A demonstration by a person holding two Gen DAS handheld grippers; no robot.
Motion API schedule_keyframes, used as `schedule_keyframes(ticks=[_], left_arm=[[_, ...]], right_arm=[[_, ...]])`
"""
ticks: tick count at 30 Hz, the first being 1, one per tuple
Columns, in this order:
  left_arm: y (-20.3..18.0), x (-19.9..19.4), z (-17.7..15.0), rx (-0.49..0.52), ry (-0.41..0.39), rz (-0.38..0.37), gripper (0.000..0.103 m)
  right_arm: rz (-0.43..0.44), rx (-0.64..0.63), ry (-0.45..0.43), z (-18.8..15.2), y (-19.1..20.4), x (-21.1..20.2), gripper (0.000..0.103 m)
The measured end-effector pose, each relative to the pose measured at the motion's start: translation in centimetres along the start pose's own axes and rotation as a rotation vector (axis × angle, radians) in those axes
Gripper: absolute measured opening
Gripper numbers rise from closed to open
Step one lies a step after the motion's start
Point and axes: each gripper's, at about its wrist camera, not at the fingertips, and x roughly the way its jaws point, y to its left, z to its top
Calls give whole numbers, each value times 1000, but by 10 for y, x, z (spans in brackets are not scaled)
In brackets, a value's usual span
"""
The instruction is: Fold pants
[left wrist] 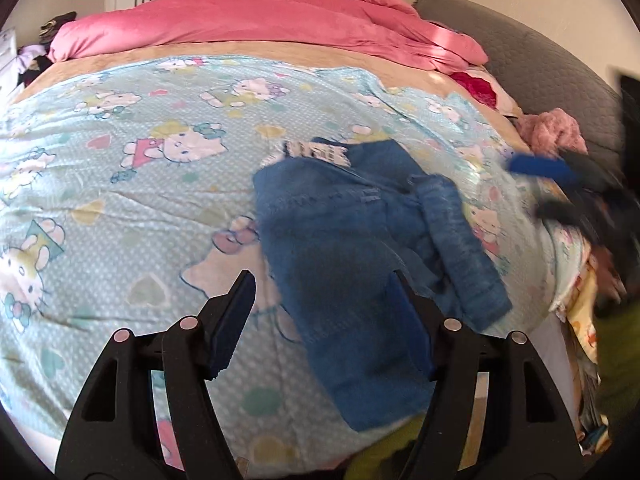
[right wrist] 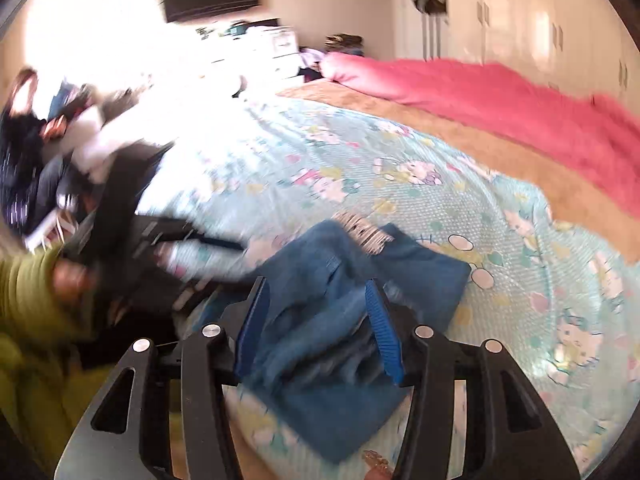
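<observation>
Blue denim pants (left wrist: 352,240) lie folded in a bundle on the light blue cartoon-print bedsheet (left wrist: 120,184), with a white striped patch at the far end. They also show in the right wrist view (right wrist: 336,304). My left gripper (left wrist: 324,312) is open and empty, held above the near end of the pants. My right gripper (right wrist: 316,320) is open and empty, just over the pants; it appears blurred at the right of the left wrist view (left wrist: 560,184).
A pink duvet (left wrist: 248,20) lies across the far side of the bed. A grey padded headboard (left wrist: 520,52) and pink and red clothes (left wrist: 556,132) are at the right. The person's green sleeve (right wrist: 28,304) is at left. White wardrobes (right wrist: 520,32) stand behind.
</observation>
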Motion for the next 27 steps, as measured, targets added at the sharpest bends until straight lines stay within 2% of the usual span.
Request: schedule_keyframes(ticks=[5, 9, 10, 11, 12, 14, 17, 22, 27], left_arm=[[-12, 2, -8, 32, 23, -4, 60], [-17, 6, -11, 46, 40, -10, 61], [-17, 7, -12, 46, 43, -11, 61], [-17, 8, -12, 46, 48, -14, 61], [-17, 9, -13, 45, 52, -15, 61], [-16, 11, -14, 41, 62, -17, 61], [-14, 15, -15, 34, 70, -19, 62], [-15, 22, -18, 33, 88, -13, 64], [-18, 27, -23, 44, 106, -7, 66]], right_arm=[[-27, 78, 137, 27, -35, 63, 49], [-52, 66, 256, 25, -39, 103, 48], [-58, 60, 276, 22, -39, 109, 39], [-57, 47, 310, 18, -37, 117, 24], [-55, 44, 318, 14, -36, 117, 16], [-75, 39, 291, 14, -31, 114, 9], [-148, 14, 236, 23, -26, 106, 8], [-239, -72, 280, 19, -25, 133, 8], [-226, 21, 264, 13, -42, 144, 12]])
